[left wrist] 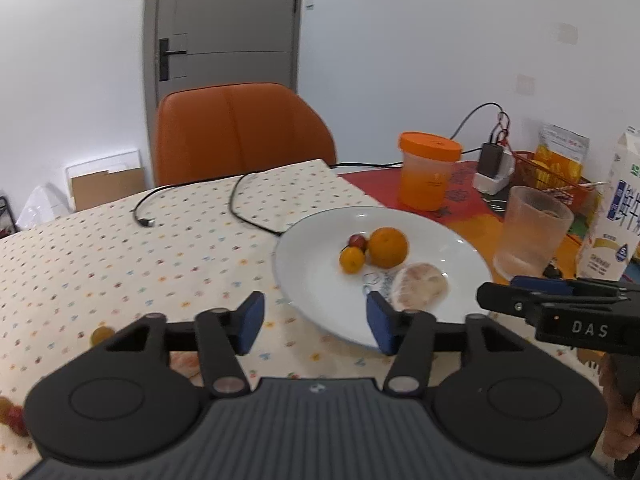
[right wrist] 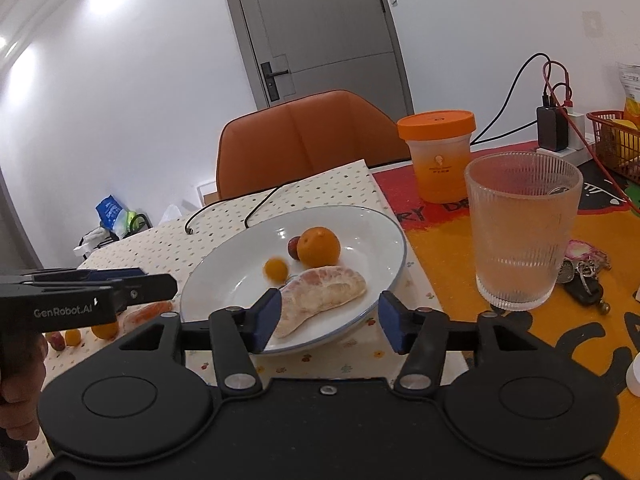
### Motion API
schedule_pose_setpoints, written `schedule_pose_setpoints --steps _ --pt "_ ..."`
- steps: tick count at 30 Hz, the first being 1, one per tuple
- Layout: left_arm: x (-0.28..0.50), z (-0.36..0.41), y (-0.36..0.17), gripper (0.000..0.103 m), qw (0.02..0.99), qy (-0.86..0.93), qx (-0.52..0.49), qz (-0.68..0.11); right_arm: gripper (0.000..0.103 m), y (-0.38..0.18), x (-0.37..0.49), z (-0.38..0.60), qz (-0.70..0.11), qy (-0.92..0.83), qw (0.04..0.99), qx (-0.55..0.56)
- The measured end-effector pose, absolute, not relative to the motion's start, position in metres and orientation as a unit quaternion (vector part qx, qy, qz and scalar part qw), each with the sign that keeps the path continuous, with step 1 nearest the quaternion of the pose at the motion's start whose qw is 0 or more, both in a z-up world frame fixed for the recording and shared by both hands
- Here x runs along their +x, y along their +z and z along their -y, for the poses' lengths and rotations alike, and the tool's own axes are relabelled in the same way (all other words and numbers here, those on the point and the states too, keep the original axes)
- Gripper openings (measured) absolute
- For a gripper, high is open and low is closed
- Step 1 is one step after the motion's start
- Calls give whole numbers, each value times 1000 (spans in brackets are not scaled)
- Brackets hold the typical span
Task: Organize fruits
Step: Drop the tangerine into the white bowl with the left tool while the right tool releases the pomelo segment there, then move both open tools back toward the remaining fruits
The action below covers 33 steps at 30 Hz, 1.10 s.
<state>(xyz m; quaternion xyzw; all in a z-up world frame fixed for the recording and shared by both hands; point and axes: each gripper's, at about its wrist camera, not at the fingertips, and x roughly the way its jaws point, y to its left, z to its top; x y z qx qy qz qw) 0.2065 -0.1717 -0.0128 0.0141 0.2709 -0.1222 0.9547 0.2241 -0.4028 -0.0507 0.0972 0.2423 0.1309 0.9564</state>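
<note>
A white plate [left wrist: 316, 276] [right wrist: 224, 280] holds an orange [left wrist: 387, 247] [right wrist: 319, 245], a small round orange fruit [left wrist: 351, 260] [right wrist: 276, 269], a dark red fruit [left wrist: 357, 241] [right wrist: 293, 247] and a peeled pomelo segment [left wrist: 420, 286] [right wrist: 324, 296]. My left gripper [left wrist: 316, 320] is open and empty over the plate's near left rim. My right gripper [right wrist: 330, 320] is open at the plate's near edge, its left pad just in front of the pomelo's end. Several loose fruits [right wrist: 106, 330] [left wrist: 102, 334] lie on the dotted tablecloth to the left.
A ribbed glass [right wrist: 520, 236] stands right of the plate, with keys [right wrist: 584, 276] beside it. An orange-lidded cup [right wrist: 440, 156], a milk carton [left wrist: 616, 216] and a red basket [right wrist: 616, 140] stand behind. A black cable [left wrist: 248, 200] crosses the cloth. An orange chair [left wrist: 240, 132] is at the far side.
</note>
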Motion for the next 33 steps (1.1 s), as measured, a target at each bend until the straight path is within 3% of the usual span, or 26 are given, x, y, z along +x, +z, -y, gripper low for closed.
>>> schedule_pose_setpoints --steps 4,10,19,33 --pt "202 158 -12 77 959 -98 10 -267 62 -52 223 397 -245 134 955 97" --pt "192 134 -10 84 964 -63 0 -260 82 -50 218 387 -238 145 955 102" --pt "176 95 -10 85 963 -41 -39 -262 95 -47 215 362 -233 168 954 91" --pt "142 54 -11 85 966 -12 -62 -251 99 -43 208 321 -234 204 948 74"
